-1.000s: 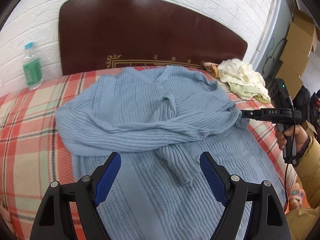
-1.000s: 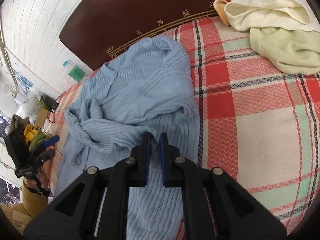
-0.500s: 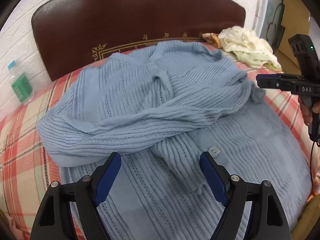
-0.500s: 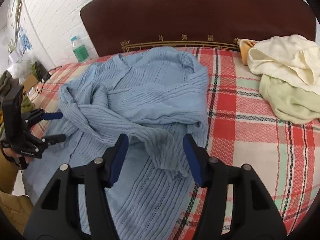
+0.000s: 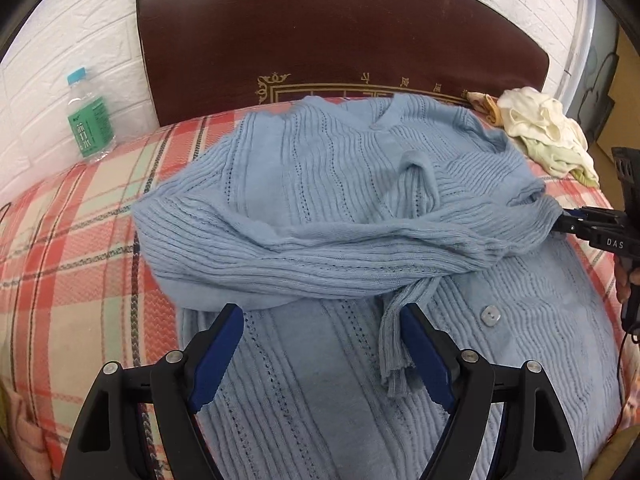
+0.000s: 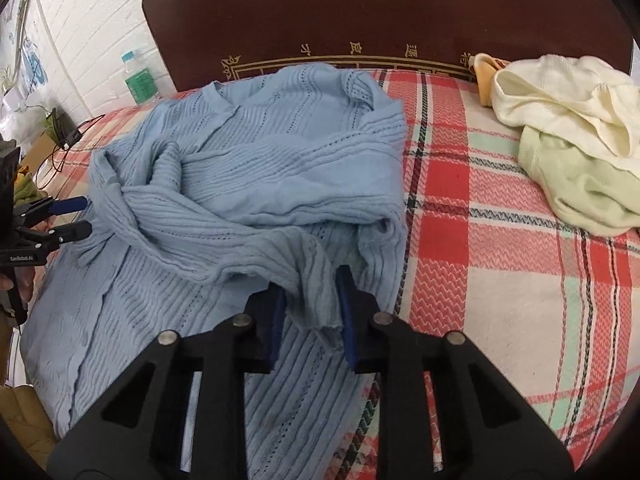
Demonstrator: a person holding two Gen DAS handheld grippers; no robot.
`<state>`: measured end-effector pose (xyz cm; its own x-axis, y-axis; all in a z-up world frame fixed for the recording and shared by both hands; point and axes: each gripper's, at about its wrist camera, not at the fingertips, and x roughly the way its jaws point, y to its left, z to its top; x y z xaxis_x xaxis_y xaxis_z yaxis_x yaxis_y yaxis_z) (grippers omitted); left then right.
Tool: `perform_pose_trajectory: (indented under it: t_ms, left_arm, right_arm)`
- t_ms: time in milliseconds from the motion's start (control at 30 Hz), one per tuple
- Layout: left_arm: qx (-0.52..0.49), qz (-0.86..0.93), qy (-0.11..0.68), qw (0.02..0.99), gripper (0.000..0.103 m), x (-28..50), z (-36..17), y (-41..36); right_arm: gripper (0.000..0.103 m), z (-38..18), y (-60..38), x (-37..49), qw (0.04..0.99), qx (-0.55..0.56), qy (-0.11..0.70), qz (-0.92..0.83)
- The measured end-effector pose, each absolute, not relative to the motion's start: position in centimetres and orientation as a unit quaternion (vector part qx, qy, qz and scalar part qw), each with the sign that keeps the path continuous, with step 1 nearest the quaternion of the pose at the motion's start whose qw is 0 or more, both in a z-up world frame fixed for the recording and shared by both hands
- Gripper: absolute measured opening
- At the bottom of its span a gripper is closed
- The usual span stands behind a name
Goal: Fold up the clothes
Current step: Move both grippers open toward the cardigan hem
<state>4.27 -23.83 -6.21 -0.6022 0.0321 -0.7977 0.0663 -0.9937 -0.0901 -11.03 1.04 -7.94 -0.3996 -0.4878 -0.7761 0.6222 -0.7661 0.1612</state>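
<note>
Lying on bed: a light-blue knit cardigan (image 5: 320, 184) spreads across the plaid bedspread (image 5: 72, 264), collar toward the headboard (image 5: 328, 40), hem toward the cameras.
Cardigan state: both sleeves are crossed over the chest; one white button (image 5: 489, 315) shows on the front placket below them.
Sleeve, right-wrist view: a ribbed cuff (image 6: 316, 300) hangs between the two blue pads, its frayed edge level with them.
Right gripper (image 6: 310, 312): jaws partly closed around the cuff with a gap on each side; whether the pads touch the knit cannot be told here. In the left-wrist view its tips (image 5: 568, 220) sit against the bunched end of the sleeve at the cardigan's right edge.
Left gripper (image 5: 322, 354): jaws spread wide, hovering above the lower front panel; the other sleeve's cuff (image 5: 394, 344) lies just inside the right-hand pad. Nothing is pinched.
Left gripper, right-wrist view: it appears at the far left edge (image 6: 66, 218), fingers apart, tips just beside the cardigan's folded shoulder.
Other clothes: a cream garment (image 6: 560, 92) rests on a pale green one (image 6: 580, 188) at the head of the bed, well apart from the cardigan.
Surroundings: a water bottle (image 5: 88, 120) with a green label stands beside the headboard against the white brick wall (image 5: 60, 20).
</note>
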Motion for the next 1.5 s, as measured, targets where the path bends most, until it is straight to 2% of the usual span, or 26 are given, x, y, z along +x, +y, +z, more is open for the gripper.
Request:
perform_pose_trajectory:
  t_ms: [167,233,267,300,333,367,467,500,700,867,933,967,1000,1033,1133,1200,1367,1500]
  left_arm:
    - [0.435,-0.899,0.019,-0.037,0.082,5.0,-5.9,-21.1]
    - [0.434,-0.900,0.004,-0.041,0.077,4.8,-6.1,-20.2]
    - [0.436,-0.899,-0.001,-0.044,0.061,4.7,-6.2,-19.9]
    - [0.441,-0.896,-0.009,-0.045,0.050,4.5,-6.3,-19.7]
    - [0.447,-0.893,-0.017,-0.044,0.029,4.2,-6.5,-19.5]
    - [0.451,-0.892,-0.025,-0.036,0.019,3.9,-6.6,-19.4]
    - [0.446,-0.895,-0.014,-0.010,0.011,3.3,-6.2,-20.8]
    - [0.443,-0.896,-0.006,0.000,0.011,3.3,-6.0,-21.5]
    - [0.447,-0.894,0.020,0.027,0.011,3.6,-6.0,-24.1]
    - [0.453,-0.890,0.034,0.036,0.016,4.8,-6.7,-24.5]
    - [0.450,-0.891,0.047,0.039,0.024,5.6,-6.6,-24.8]
    - [0.449,-0.891,0.053,0.040,0.035,6.0,-6.6,-24.9]
    - [0.448,-0.891,0.059,0.042,0.048,6.4,-6.6,-25.1]
    - [0.447,-0.891,0.066,0.043,0.053,6.8,-6.6,-25.3]
    - [0.444,-0.891,0.083,0.046,0.060,8.0,-6.4,-25.7]
    - [0.442,-0.891,0.089,0.046,0.070,9.1,-6.1,-26.0]
    - [0.432,-0.893,0.119,0.041,0.079,12.3,-5.3,-26.4]
    - [0.438,-0.886,0.147,0.031,0.080,14.8,-5.6,-26.2]
  right_arm:
    - [0.014,-6.5,0.5,-10.6,0.352,0.425,0.064,-0.832]
    - [0.014,-5.6,0.8,-10.7,0.363,0.417,0.044,-0.832]
    - [0.013,-5.2,0.9,-10.8,0.365,0.412,0.037,-0.834]
    - [0.013,-4.8,1.1,-10.9,0.362,0.407,0.034,-0.838]
    - [0.013,-4.4,1.3,-11.1,0.359,0.404,0.030,-0.841]
    - [0.013,-4.3,1.5,-11.3,0.356,0.403,0.027,-0.843]
    - [0.013,-4.6,2.0,-11.8,0.344,0.408,0.028,-0.845]
    - [0.013,-5.0,2.1,-11.9,0.339,0.414,0.034,-0.844]
    - [0.016,-8.6,2.1,-12.2,0.319,0.452,0.058,-0.831]
    - [0.018,-8.6,2.3,-11.8,0.319,0.448,0.056,-0.833]
    - [0.018,-8.3,2.4,-11.6,0.322,0.446,0.060,-0.833]
    - [0.021,-8.2,2.4,-11.5,0.322,0.447,0.061,-0.832]
    - [0.025,-8.2,2.5,-11.4,0.321,0.448,0.064,-0.832]
    - [0.035,-8.1,2.6,-11.2,0.315,0.448,0.071,-0.834]
    - [0.037,-8.1,3.1,-10.7,0.310,0.451,0.078,-0.833]
    - [0.041,-7.9,3.6,-10.3,0.312,0.453,0.075,-0.832]
    - [0.044,-7.3,5.2,-7.8,0.327,0.450,0.048,-0.829]
    - [0.045,-7.0,5.7,-5.1,0.352,0.445,0.032,-0.823]
